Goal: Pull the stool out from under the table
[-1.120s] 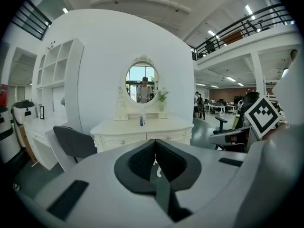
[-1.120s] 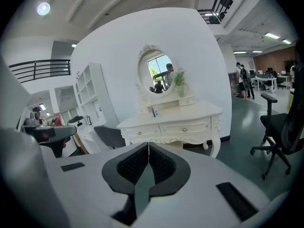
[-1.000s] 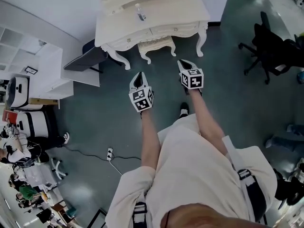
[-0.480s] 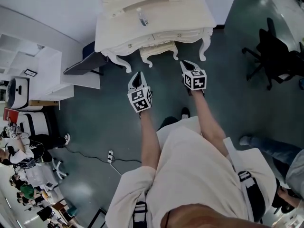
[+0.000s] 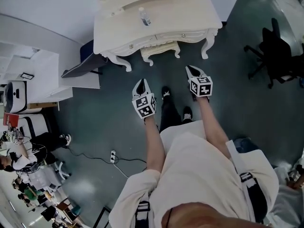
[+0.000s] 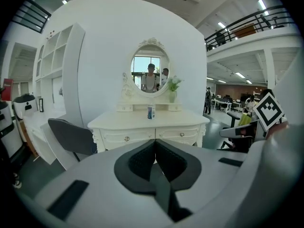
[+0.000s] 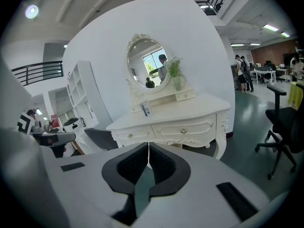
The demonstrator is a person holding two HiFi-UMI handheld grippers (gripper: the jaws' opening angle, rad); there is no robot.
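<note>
1. Both the left tongs [image 5: 140,83] and the right tongs [image 5: 192,70] sit a little lower in the head view than a second ago. A foot [image 5: 165,93] has stepped forward between them, so the person is closing on the surface [image 5: 199,20].
2. Each pair of tongs is pressed together with nothing between the pads (each gripper view shows this plainly). Both hang over the floor, well apart from the stool [image 5: 160,50].
3. The stool stands tucked under the near edge of the surface, between its curved front legs. Only the near part of the seat and two legs show.
4. The step in hand is the approach. To do it well, spread both tongs before they arrive and bring them low. Take the near rim of the seat at its left and right ends, where the grip looks evenest.
5. Pull straight toward the near side and keep the seat level, so the stool's legs do not catch those of the surface.
6. A bottle [image 5: 144,17] stands upright on the surface; a knock could topple it, so pull gently.
</note>
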